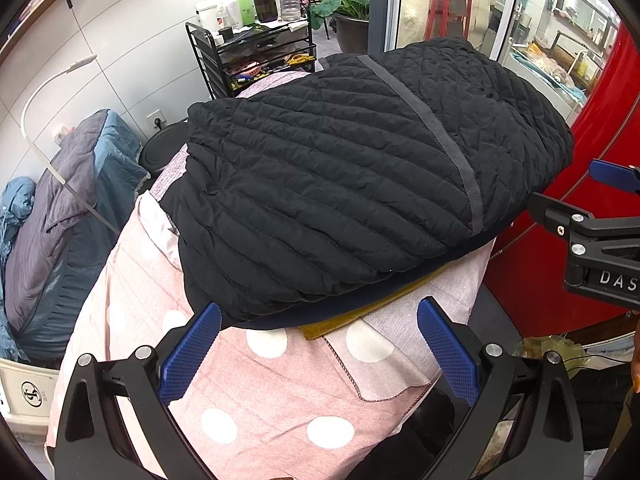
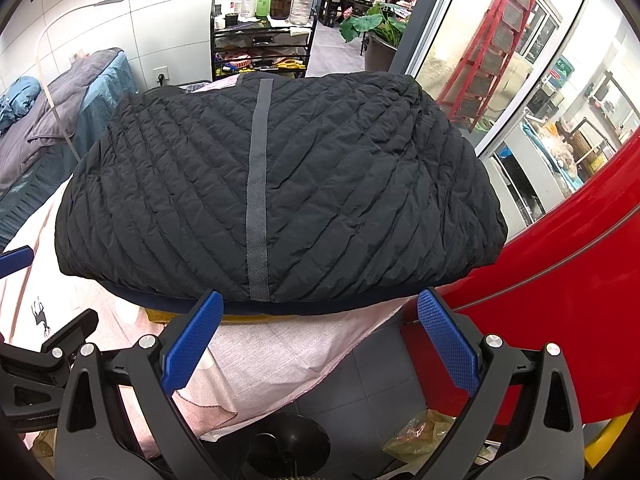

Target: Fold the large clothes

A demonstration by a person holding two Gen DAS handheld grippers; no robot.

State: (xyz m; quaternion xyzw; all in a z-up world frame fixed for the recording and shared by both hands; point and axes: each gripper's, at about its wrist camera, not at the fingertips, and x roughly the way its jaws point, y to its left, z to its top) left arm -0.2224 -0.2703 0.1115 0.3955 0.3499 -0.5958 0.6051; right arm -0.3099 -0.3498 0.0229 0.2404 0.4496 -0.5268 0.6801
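A black quilted jacket (image 1: 340, 184) with a grey tape stripe lies folded into a compact bundle on a table covered by a pink polka-dot cloth (image 1: 256, 396). It also shows in the right wrist view (image 2: 320, 184). My left gripper (image 1: 318, 352) is open and empty, just short of the jacket's near edge. My right gripper (image 2: 320, 344) is open and empty at the jacket's near edge, over the table's right corner. The right gripper also shows at the right edge of the left wrist view (image 1: 600, 216). A yellow layer (image 1: 352, 316) and a dark blue layer peek out under the jacket.
A black wire cart (image 1: 256, 52) with bottles stands behind the table. A chair draped in blue and grey bedding (image 1: 60, 216) stands to the left. A red curved panel (image 2: 560, 280) and glass doors are on the right. A potted plant (image 2: 376, 28) is beyond.
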